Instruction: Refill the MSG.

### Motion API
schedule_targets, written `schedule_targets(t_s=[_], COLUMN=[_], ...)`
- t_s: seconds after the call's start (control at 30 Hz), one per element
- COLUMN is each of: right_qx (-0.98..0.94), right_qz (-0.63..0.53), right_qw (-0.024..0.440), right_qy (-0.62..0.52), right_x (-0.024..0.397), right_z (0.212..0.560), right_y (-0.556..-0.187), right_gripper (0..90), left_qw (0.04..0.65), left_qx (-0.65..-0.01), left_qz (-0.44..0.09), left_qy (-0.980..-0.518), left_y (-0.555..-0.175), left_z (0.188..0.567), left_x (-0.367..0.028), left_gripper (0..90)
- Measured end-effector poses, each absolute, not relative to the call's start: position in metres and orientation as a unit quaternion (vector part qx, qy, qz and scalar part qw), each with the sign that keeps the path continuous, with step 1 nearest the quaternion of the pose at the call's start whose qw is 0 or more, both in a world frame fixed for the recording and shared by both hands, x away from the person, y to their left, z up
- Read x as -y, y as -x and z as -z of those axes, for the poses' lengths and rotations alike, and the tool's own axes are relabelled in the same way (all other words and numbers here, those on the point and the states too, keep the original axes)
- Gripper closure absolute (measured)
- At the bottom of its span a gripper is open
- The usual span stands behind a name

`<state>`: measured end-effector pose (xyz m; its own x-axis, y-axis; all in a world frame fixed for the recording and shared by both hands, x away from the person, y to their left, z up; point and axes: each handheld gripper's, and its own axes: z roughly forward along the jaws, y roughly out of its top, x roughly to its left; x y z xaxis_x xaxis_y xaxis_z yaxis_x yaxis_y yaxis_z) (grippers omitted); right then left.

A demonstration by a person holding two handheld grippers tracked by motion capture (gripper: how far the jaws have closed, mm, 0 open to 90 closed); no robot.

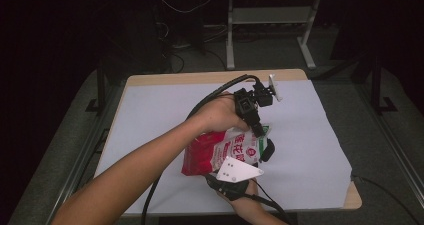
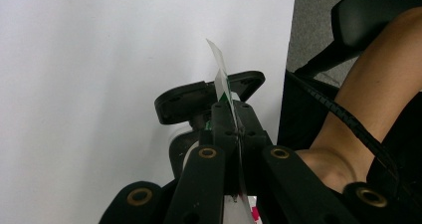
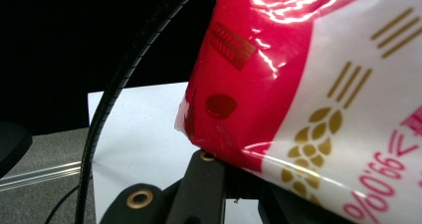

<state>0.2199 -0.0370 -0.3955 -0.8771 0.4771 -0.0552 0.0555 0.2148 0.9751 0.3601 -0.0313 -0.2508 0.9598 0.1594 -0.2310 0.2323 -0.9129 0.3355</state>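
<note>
Pale sheet [image 1: 165, 115] over a wood-edged table [image 1: 352, 199], grey carpet around it, a white desk frame [image 1: 270, 20] and dark cables beyond, the far room in shadow.

Nearest the table's front edge: right gripper [image 1: 240, 172], grey three-cornered plate on top, held from below the bag. Red-and-white plastic bag [image 1: 220, 152] lifted off the sheet between both tools, printed with gold wheat ears and red lettering. In the right gripper view, bag [image 3: 308, 84] pressed down over the black jaws, jaws drawn together on its lower edge; sheet [image 3: 139, 134] and a ribbed cable [image 3: 119, 84] behind.

Farther back: left gripper [image 1: 260, 130], reaching in from above, forearm crossing from the lower left. In the left gripper view, jaws closed tight on a thin flat seam of the bag [image 2: 221, 74], white-and-green edge standing up between them. Just past it, the black tip of the right gripper [image 2: 209, 97] touching the bag; a bare arm [image 2: 378, 84] to the side.

Both grips on the same bag, at opposite ends.
</note>
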Motion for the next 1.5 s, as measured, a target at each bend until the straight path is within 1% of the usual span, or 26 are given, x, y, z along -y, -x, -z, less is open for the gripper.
schedule_targets(t_s=[0.9,1.5], right_qx=[-0.756,-0.756], right_qz=[-0.606,-0.605], right_qw=[0.178,0.178], right_qy=[-0.171,-0.172], right_x=[0.0372,0.0369], right_z=[0.3935,0.3938], right_y=[-0.2196,-0.2197], right_gripper=[90.0,90.0], left_qw=[0.171,0.175], left_qx=[-0.097,-0.1], left_qz=[0.096,0.095], left_qy=[-0.976,-0.975], left_y=[-0.3602,-0.3597], left_z=[0.2497,0.2495], left_x=[0.0361,0.0355], left_gripper=[90.0,89.9])
